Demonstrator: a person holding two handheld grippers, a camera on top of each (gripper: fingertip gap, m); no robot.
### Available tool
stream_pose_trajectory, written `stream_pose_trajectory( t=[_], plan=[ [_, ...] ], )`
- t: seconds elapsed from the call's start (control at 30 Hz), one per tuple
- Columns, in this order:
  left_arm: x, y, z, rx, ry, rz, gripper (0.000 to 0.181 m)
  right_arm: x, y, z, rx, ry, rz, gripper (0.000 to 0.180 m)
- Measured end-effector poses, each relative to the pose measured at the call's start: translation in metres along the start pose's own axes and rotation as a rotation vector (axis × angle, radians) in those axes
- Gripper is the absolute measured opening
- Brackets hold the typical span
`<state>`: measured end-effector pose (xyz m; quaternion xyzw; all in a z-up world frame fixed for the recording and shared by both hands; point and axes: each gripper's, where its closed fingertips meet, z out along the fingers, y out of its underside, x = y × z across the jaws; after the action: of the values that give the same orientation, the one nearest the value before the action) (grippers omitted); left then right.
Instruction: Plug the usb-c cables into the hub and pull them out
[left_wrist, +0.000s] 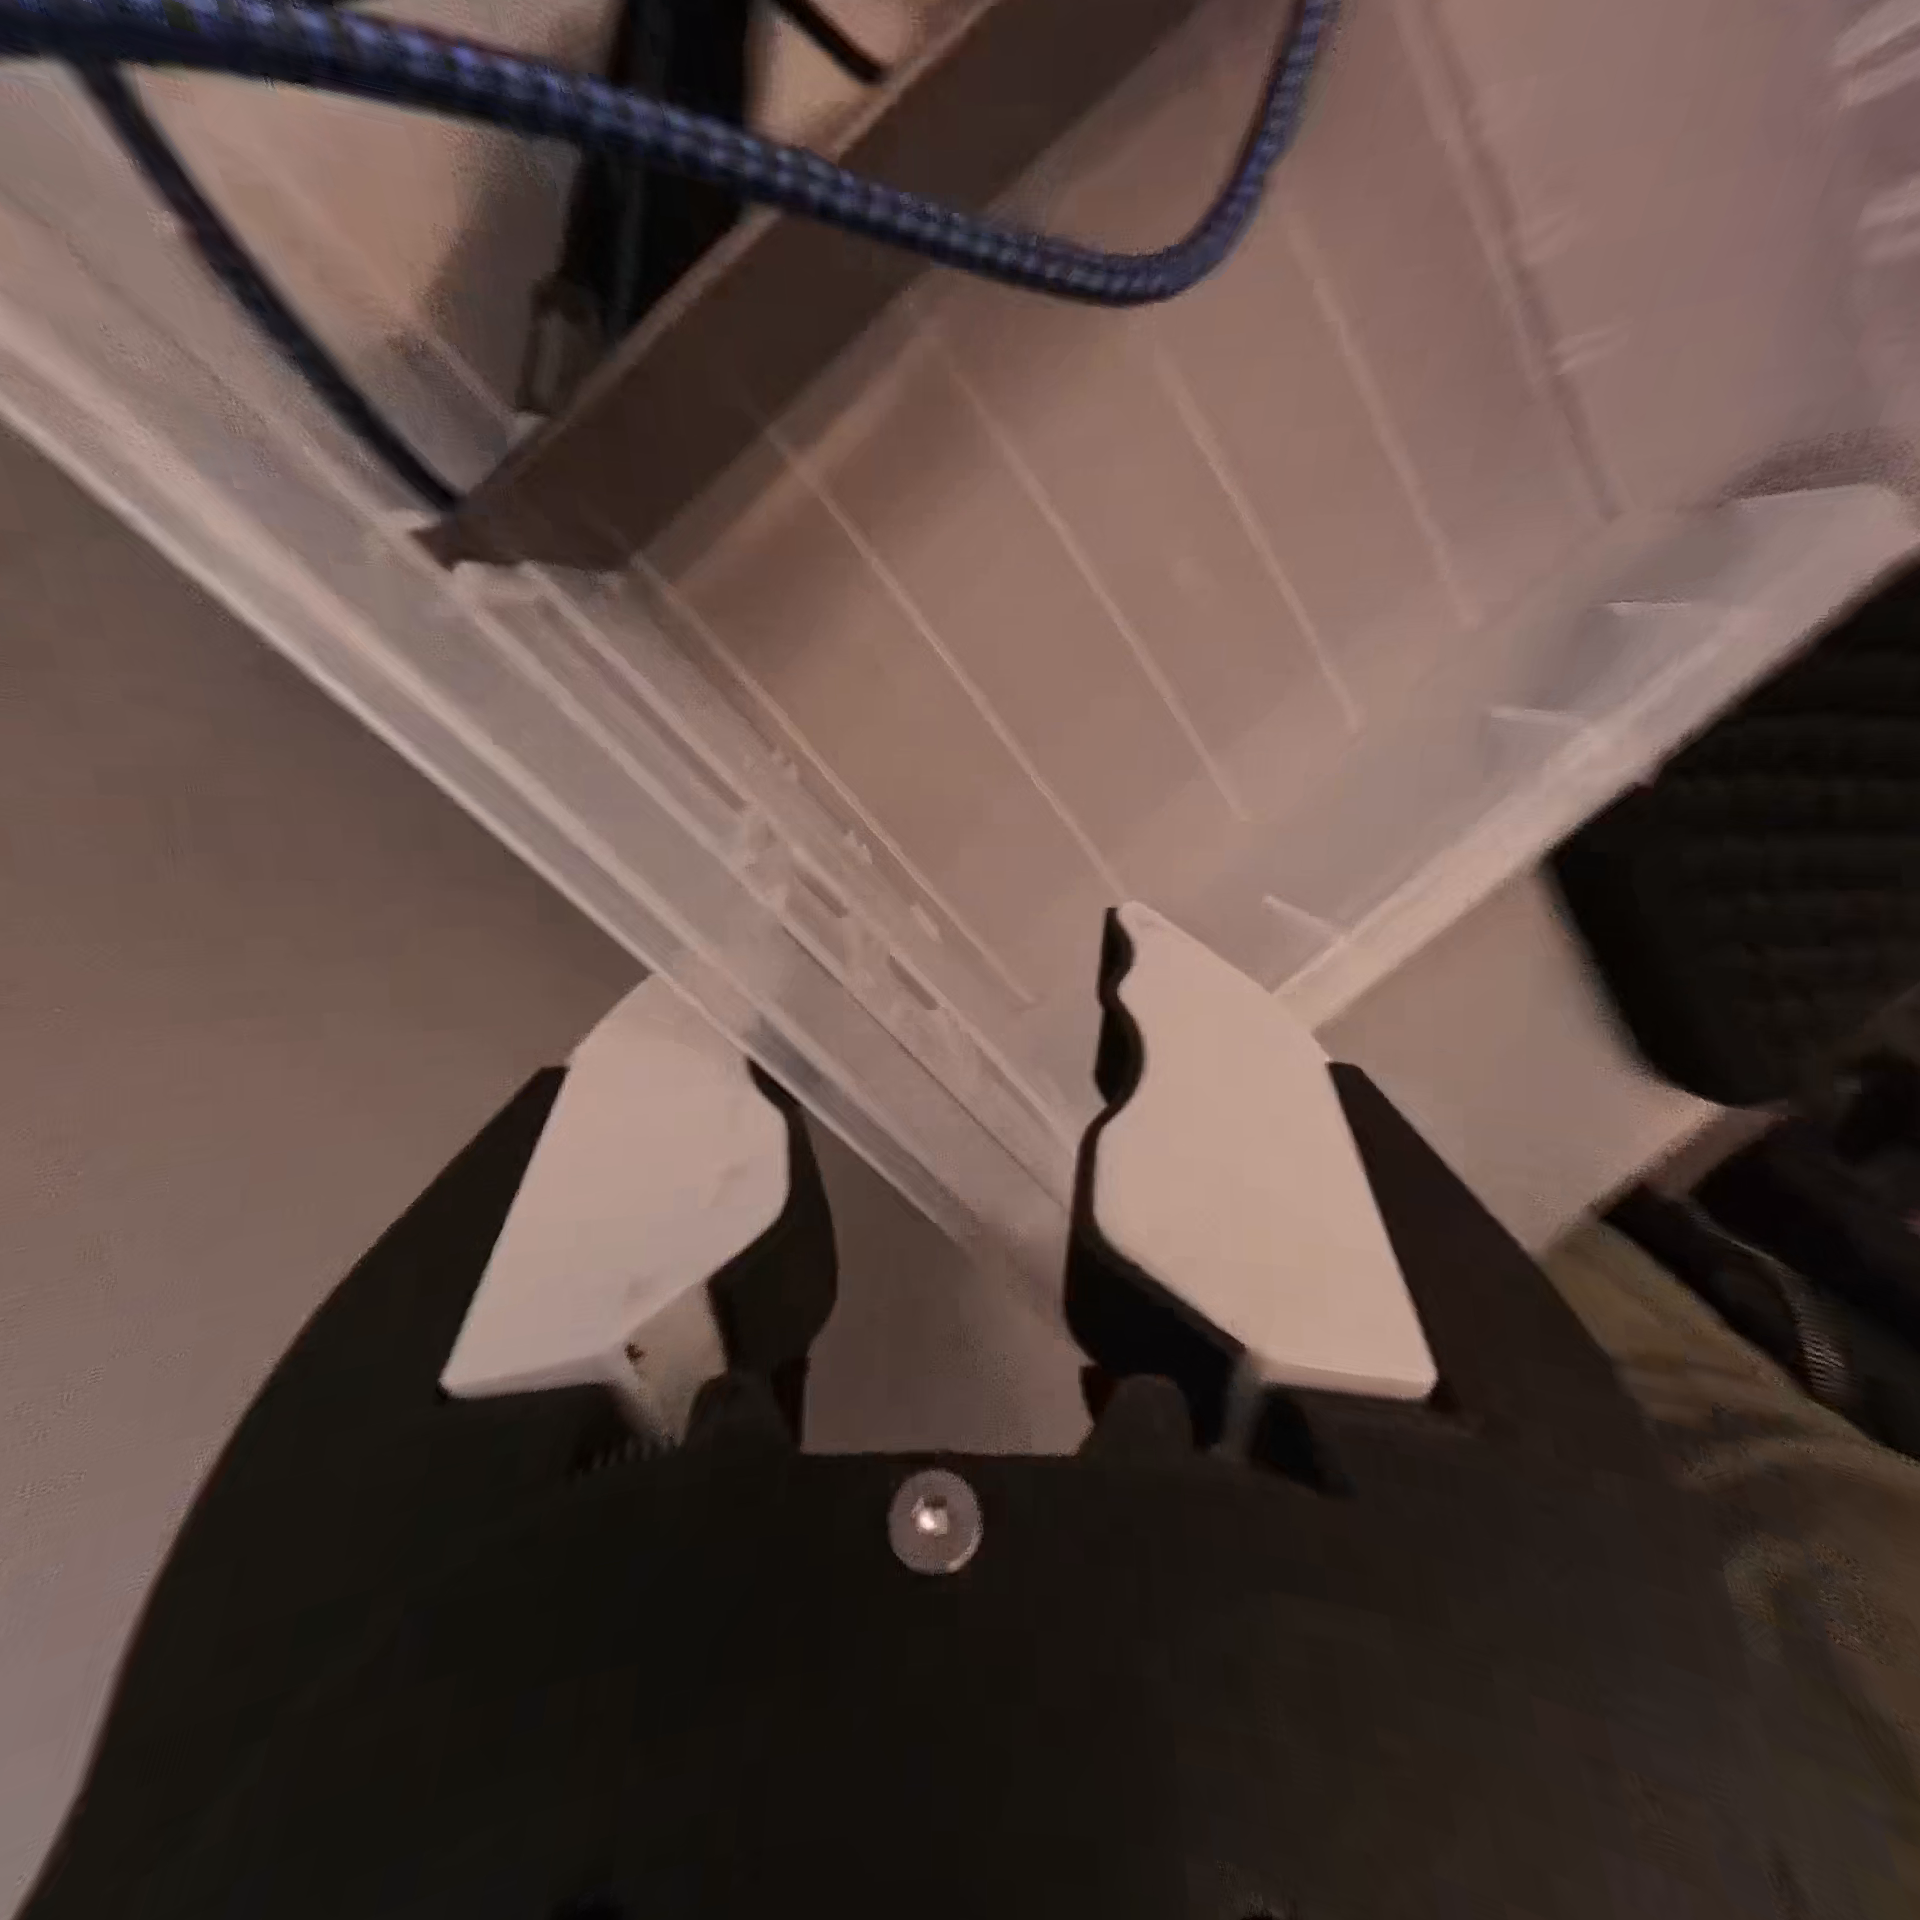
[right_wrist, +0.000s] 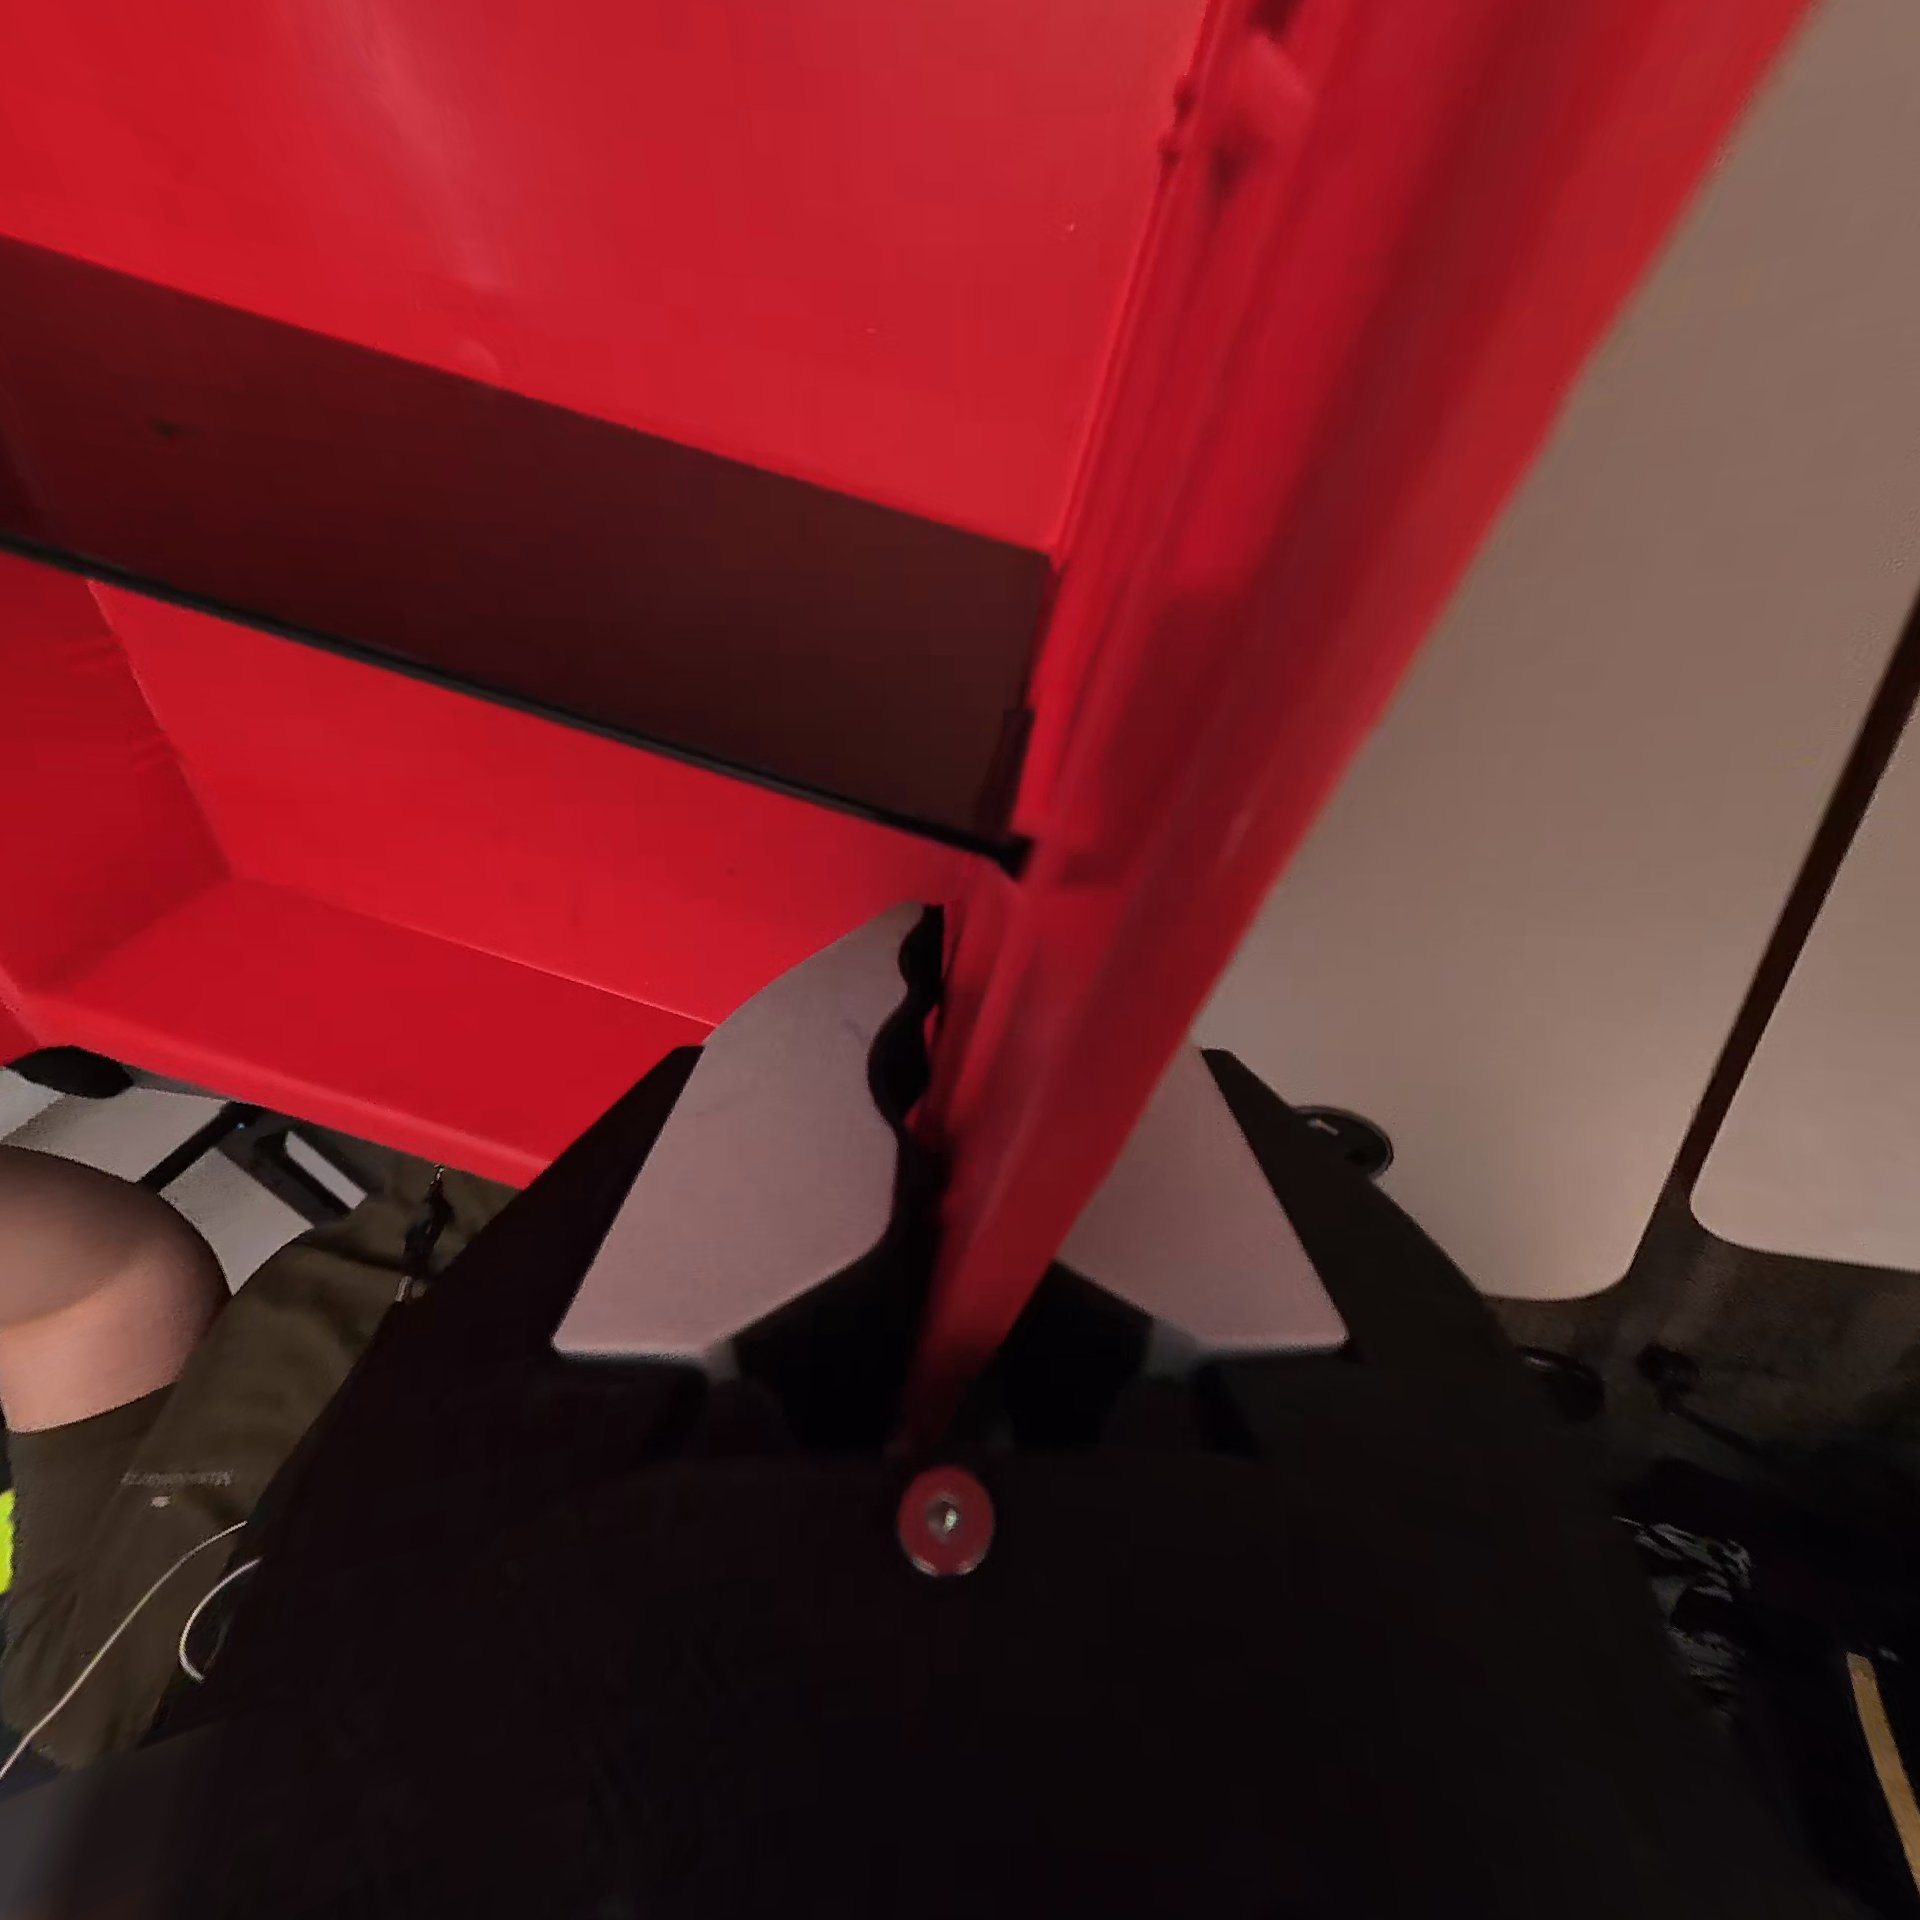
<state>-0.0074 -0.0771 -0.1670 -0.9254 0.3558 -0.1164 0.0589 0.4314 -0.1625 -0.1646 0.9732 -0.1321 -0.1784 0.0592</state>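
Nearest your lens in the left wrist view, the left gripper (left_wrist: 940, 1049) straddles the rim of a clear plastic bin (left_wrist: 1195, 644): one finger sits outside the wall, one inside, with a gap still showing, so I cannot tell whether it is actually pinching the rim. I judge you hold the wall this way to steady or shift the bin.

Your right gripper (right_wrist: 951, 1049) is clamped on the side wall of a red bin (right_wrist: 644, 260), the wall running straight between its fingers.

Only the left view shows the task's things: a blue braided cable (left_wrist: 852, 177) looping over the clear bin's dark divider (left_wrist: 665, 416). The hub appears in neither. Only the right view shows the red bin's black divider (right_wrist: 540, 603) and the white table (right_wrist: 1579, 727).
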Motion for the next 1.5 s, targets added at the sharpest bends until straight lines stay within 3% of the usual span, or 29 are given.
stream_pose_trajectory(
  t=[0.07,0.13,0.23,0.67,1.03,1.5],
  plan=[
    [-0.03,0.0,-0.003,0.0,-0.119,-0.025,0.028,0.001,-0.002,0.009,-0.011,-0.008,-0.011,0.004],
    [-0.047,0.001,-0.006,0.035,-0.082,-0.085,0.012,0.0,-0.004,0.016,-0.018,-0.017,-0.022,0.004],
    [-0.078,0.011,-0.015,0.08,-0.09,-0.121,0.005,0.0,-0.008,0.024,-0.01,-0.008,-0.043,0.004],
    [-0.185,0.109,-0.057,0.229,-0.09,-0.414,0.006,-0.018,-0.02,0.036,-0.005,0.103,-0.138,0.005],
    [-0.241,0.184,-0.084,0.334,-0.108,-0.588,0.007,-0.07,-0.037,0.051,-0.031,0.123,-0.203,0.005],
    [-0.28,0.22,-0.1,0.394,-0.126,-0.72,0.007,-0.126,-0.062,0.065,-0.045,0.143,-0.25,0.006]
  ],
)
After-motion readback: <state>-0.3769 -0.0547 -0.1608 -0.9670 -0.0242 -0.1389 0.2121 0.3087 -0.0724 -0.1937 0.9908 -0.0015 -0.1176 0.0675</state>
